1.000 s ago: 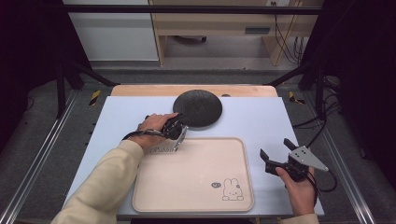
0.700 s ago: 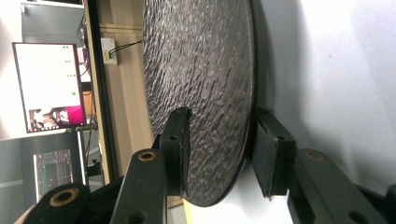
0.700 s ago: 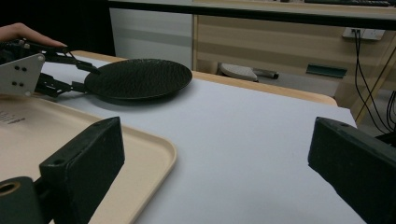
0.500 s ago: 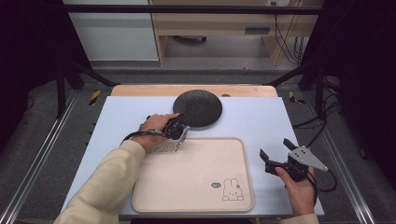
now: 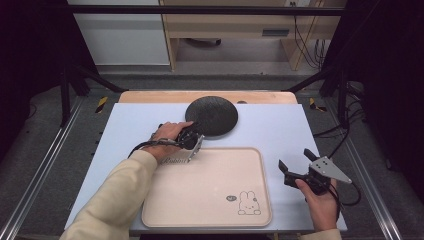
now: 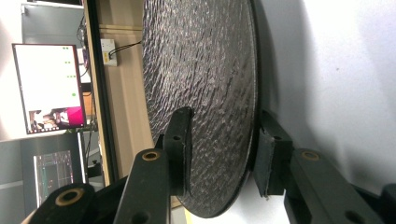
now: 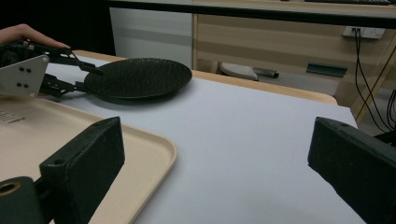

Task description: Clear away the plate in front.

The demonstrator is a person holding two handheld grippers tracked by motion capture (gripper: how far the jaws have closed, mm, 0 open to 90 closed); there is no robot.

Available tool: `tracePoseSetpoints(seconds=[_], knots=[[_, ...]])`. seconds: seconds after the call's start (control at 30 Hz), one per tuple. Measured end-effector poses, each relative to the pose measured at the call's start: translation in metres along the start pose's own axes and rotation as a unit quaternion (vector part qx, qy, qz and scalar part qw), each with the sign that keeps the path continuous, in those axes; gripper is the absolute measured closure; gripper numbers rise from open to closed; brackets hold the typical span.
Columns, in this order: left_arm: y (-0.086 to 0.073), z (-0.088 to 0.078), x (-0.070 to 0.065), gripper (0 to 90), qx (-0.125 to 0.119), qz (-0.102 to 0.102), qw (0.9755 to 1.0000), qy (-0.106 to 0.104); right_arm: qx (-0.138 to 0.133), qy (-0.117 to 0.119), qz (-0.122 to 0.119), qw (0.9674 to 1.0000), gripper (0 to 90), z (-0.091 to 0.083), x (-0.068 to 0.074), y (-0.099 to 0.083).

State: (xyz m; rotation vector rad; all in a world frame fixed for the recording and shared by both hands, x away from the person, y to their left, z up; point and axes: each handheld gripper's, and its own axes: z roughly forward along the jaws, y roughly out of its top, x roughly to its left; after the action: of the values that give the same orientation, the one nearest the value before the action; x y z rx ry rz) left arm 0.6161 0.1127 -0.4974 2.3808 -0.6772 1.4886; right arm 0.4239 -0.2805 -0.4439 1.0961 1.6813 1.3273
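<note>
High view: a black round plate point(image 5: 212, 116) lies on the pale blue worktop point(image 5: 280, 125) toward its far edge, just beyond the far rim of a beige tray point(image 5: 200, 187) that carries a rabbit drawing. The left gripper point(image 5: 194, 138), in the person's left hand point(image 5: 169, 136), sits at the plate's near-left rim. The right gripper point(image 5: 295, 167) is held off the tray's right side, well apart from the plate, jaws spread with nothing between them.

Left gripper view: the 2 jaws straddle the rim of the plate point(image 6: 201, 93), 1 over its textured upper face, the other under it next to the worktop point(image 6: 336, 70). Both pads meet the plate; the jaws have just been closing and now grip it.

Right gripper view: the jaws stand wide apart over the worktop point(image 7: 252, 140) and the tray corner point(image 7: 140, 154), holding nothing. The plate point(image 7: 140, 77) lies flat farther off, the left gripper point(image 7: 77, 77) clamped on its edge.
</note>
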Motion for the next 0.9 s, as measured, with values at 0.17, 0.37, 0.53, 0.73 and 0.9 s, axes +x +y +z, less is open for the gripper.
tracePoseSetpoints(seconds=[0.17, 0.37, 0.53, 0.73, 0.9], knots=[[0.0002, 0.0024, 0.0000, 61.6, 0.000, -0.003, 1.0000, -0.001, 0.000, 0.000, 0.000, 1.0000, 4.1, 0.0001, -0.0002, -0.0001], [0.0003, 0.0046, 0.0008, 61.1, -0.002, -0.006, 1.0000, -0.004, -0.001, -0.001, 0.000, 1.0000, 4.1, 0.0004, -0.0006, -0.0004], [0.0006, 0.0066, 0.0021, 60.0, 0.003, -0.006, 1.0000, -0.006, 0.002, 0.000, 0.001, 1.0000, 4.1, 0.0008, 0.0000, -0.0006], [0.0012, 0.0065, 0.0031, 77.7, 0.007, 0.004, 0.9992, -0.039, 0.002, 0.000, 0.001, 1.0000, 4.3, 0.0010, -0.0002, -0.0007], [0.0049, 0.0053, 0.0009, 80.2, 0.009, 0.007, 0.9996, -0.027, 0.001, -0.001, 0.002, 1.0000, 4.4, 0.0003, -0.0002, -0.0002]])
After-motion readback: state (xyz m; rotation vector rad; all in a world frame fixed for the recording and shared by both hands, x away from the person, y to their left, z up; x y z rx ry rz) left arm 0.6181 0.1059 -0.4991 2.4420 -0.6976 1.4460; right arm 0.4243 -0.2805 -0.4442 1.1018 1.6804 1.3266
